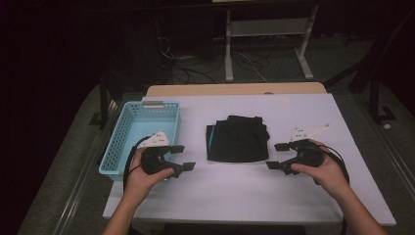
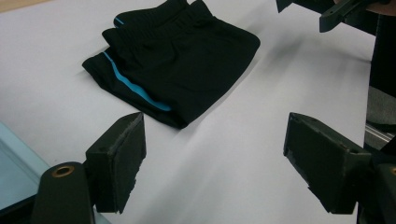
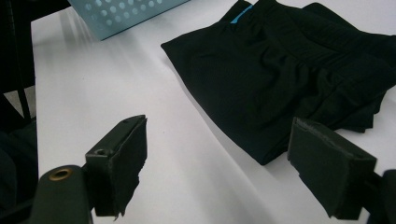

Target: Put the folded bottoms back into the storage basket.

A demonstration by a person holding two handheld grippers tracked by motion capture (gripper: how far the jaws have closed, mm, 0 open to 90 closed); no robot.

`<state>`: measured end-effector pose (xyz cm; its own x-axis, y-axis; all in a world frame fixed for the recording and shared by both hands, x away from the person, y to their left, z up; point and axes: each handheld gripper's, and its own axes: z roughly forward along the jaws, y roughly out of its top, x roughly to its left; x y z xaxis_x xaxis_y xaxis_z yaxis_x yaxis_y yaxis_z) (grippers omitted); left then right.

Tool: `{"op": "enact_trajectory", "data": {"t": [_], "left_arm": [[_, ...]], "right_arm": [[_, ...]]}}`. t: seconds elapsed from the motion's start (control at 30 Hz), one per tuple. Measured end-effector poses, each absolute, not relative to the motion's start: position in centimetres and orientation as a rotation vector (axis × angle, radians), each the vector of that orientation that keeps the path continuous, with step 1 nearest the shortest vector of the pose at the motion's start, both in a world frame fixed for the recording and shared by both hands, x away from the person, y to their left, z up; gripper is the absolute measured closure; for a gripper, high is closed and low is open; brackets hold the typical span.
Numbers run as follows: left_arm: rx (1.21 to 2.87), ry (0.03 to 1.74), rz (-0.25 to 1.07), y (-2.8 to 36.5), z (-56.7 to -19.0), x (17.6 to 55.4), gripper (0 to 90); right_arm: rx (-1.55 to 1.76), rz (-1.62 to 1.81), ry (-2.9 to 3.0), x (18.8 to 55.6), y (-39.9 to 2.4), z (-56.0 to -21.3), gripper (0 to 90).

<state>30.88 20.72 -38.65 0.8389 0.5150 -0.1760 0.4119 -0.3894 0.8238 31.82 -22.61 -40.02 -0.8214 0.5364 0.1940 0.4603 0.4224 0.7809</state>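
Basket [image 1: 147,128] left of shorts [image 1: 237,139]; table [image 1: 254,191] between unobstructed.

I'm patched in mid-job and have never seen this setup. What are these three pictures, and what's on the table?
No robot here: a person holds a two-jaw gripper in each hand. The high view looks down on the white table, with the left gripper and right gripper either side of folded black shorts. A blue basket sits at the left edge. The other two pictures come from cameras riding on each gripper, looking along its jaws at the shorts. Both grippers are open and hold nothing.
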Motion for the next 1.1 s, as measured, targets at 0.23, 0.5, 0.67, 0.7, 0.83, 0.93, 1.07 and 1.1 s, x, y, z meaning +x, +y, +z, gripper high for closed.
{"op": "enact_trajectory", "data": {"t": [0.23,0.5,0.67,0.7,0.83,0.93,1.07,1.1], "left_arm": [[2.032,0.681,0.139,20.8,-38.6,30.9,20.5],[2.034,0.684,0.147,20.9,-38.6,30.9,19.4],[2.035,0.680,0.148,20.8,-38.6,30.8,19.5],[2.033,0.680,0.146,20.8,-38.6,30.8,19.5],[2.034,0.677,0.151,20.8,-38.5,30.8,19.8],[2.029,0.676,0.150,20.9,-38.4,30.8,19.9],[2.026,0.672,0.154,20.9,-38.3,30.8,20.4],[2.026,0.672,0.153,21.0,-38.4,30.8,20.6]], "right_arm": [[0.886,1.364,2.596,32.3,-21.9,-40.0,20.0],[0.856,1.346,2.619,32.8,-20.8,-40.0,20.3],[0.841,1.337,2.636,33.1,-20.2,-40.1,21.1],[0.841,1.337,2.636,33.1,-20.2,-40.1,21.1],[0.830,1.336,2.650,33.5,-19.6,-40.2,23.1],[0.823,1.330,2.655,33.7,-19.3,-40.2,23.3],[0.811,1.334,2.658,34.1,-18.7,-40.1,24.4],[0.809,1.334,2.661,34.2,-18.4,-40.1,25.3]]}}
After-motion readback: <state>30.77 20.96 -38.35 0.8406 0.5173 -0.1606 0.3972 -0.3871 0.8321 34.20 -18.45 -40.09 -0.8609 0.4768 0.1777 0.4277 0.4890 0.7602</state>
